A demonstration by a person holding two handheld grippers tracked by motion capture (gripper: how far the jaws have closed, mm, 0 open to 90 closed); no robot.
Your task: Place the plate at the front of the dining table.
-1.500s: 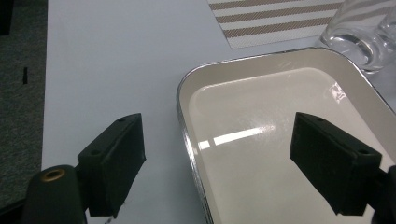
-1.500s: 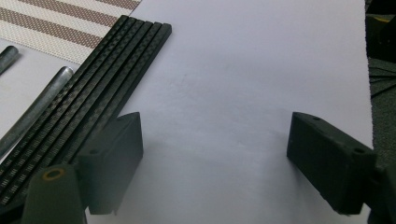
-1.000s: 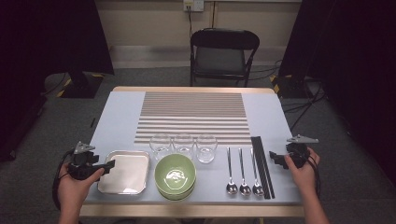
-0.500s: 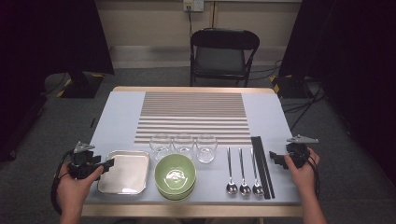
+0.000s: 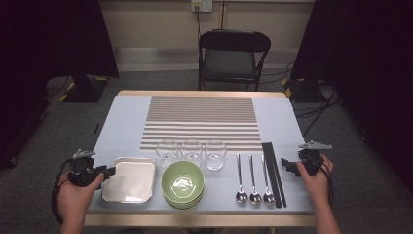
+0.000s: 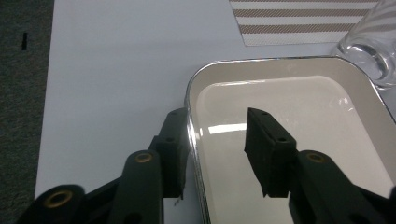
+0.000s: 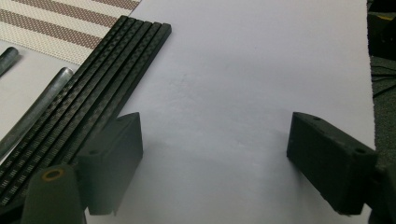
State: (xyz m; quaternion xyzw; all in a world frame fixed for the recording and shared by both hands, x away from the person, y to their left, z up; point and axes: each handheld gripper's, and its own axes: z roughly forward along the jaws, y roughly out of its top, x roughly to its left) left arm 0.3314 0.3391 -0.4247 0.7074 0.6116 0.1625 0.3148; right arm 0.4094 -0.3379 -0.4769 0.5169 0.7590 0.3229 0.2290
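- Tongs first: the left tongs [image 6: 217, 156] have just been closing, and their black jaws now straddle the near rim of the shallow rectangular metal tray with a cream inside [image 6: 289, 93]. One jaw stands outside the rim, apparently right against it; the other hangs over the tray floor with a gap left, so the tray is not yet pinched.
- That tray sits at the front left of the pale blue counter [image 5: 126, 117], just beside the stacked green bowls [image 5: 182, 183] and in front of three clear glass tumblers [image 5: 191, 151].
- My reading: the narrowing means a grasp of the tray rim is under way; a further squeeze would be needed before any lift.
- Right tongs [image 7: 215, 156] rest released and wide apart over bare counter, beside the bundle of black square chopsticks [image 7: 102, 79], holding nothing.
- Neither hand has shifted in the high view; only the left jaws changed.
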